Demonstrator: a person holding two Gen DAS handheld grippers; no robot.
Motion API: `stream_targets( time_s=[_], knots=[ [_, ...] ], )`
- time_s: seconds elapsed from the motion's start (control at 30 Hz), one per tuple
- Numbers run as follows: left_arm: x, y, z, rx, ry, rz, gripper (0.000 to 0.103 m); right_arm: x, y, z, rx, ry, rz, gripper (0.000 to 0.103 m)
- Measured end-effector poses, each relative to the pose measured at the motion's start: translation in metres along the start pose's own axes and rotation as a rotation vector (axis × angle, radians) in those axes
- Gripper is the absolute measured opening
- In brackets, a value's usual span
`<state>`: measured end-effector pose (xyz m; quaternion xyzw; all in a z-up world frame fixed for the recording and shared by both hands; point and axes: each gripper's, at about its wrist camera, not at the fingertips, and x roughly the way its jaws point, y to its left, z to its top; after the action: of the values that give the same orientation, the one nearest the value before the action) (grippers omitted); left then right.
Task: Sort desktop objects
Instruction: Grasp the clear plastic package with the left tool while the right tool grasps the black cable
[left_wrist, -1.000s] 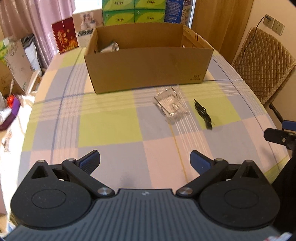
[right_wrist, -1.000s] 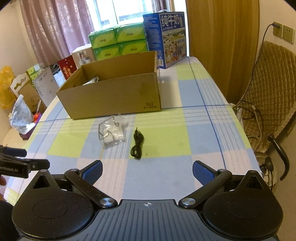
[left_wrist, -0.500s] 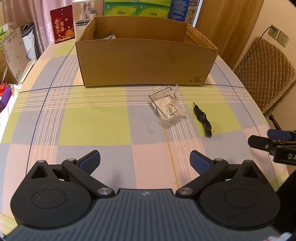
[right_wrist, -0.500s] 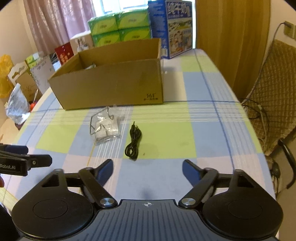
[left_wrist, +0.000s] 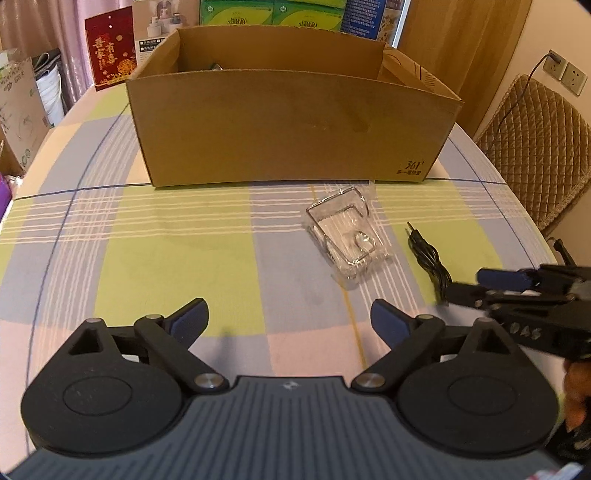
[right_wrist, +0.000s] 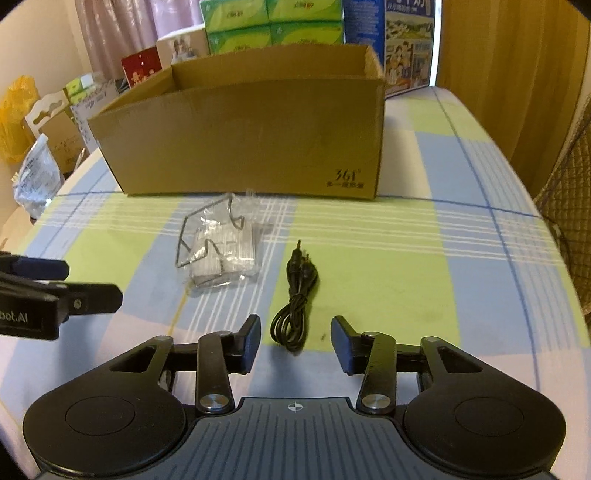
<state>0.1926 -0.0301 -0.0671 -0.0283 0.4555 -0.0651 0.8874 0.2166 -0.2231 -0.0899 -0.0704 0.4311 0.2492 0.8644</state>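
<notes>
1. So, biggest thing first: the worktop w/ its checked cloth, mostly bare on the near side, prob so both tools have room to come in.
2. Cardboard box sits at the far side, open top, long wall facing us. Looks like the drop-off bin for the sorting. Something shiny is already inside at the back left, can't tell what.
3. Left gripper: fingers spread wide, holding nothing, hovering low over the cloth, short of the clear packet. Seems like it's just waiting or lining up.
4. Right gripper: fingers partly closed in but not clenched, nothing between the pads yet. It's parked w/ the near loop of the cable just ahead of the gap, so imo the cable is the next pick.
5. Clear plastic packet w/ a bent wire hook thing in it, lying flat near the box's front wall, just left of the cable, not touching it. Crinkly + see-through, prob slippery to pinch.
6. Black audio cable, smallest item. It's bundled into a skinny coil on a green square, in front of the box's right half. Long axis runs near-to-far, basically in line w/ the right tool's view; the plug ends point away toward the box, looped end faces the right fingers. That means the fingers would close across the bundle's narrow width, which is the easy way to grab it.
</notes>
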Motion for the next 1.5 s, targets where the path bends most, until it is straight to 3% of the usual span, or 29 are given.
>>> stream_targets(
  time_s=[0.23, 0.47, 0.8, 0.93, 1.0, 1.2, 1.5],
  knots=[
    [0.017, 0.001, 0.004, -0.024, -0.008, -0.028, 0.091, 0.020, 0.009, -0.002, -0.076, -0.007, -0.032, 0.031],
    [0.032, -0.002, 0.009, -0.024, 0.002, -0.054, 0.088, 0.025, 0.017, -0.004, -0.155, -0.018, -0.095, 0.010],
    [0.051, -0.021, 0.024, -0.043, -0.016, -0.115, 0.082, 0.018, -0.007, 0.004, -0.042, -0.057, -0.138, 0.009],
    [0.062, -0.025, 0.033, -0.067, -0.020, -0.106, 0.070, 0.016, -0.008, 0.004, -0.032, -0.059, -0.138, 0.009],
    [0.069, -0.025, 0.036, -0.074, -0.018, -0.098, 0.056, 0.016, -0.007, 0.004, -0.035, -0.059, -0.136, 0.009],
    [0.075, -0.025, 0.032, -0.053, 0.016, -0.091, 0.032, 0.014, -0.005, 0.003, -0.046, -0.061, -0.132, 0.008],
    [0.038, -0.020, 0.003, -0.026, 0.060, -0.072, 0.028, -0.002, 0.005, -0.009, -0.067, -0.066, -0.118, 0.009]
  ],
)
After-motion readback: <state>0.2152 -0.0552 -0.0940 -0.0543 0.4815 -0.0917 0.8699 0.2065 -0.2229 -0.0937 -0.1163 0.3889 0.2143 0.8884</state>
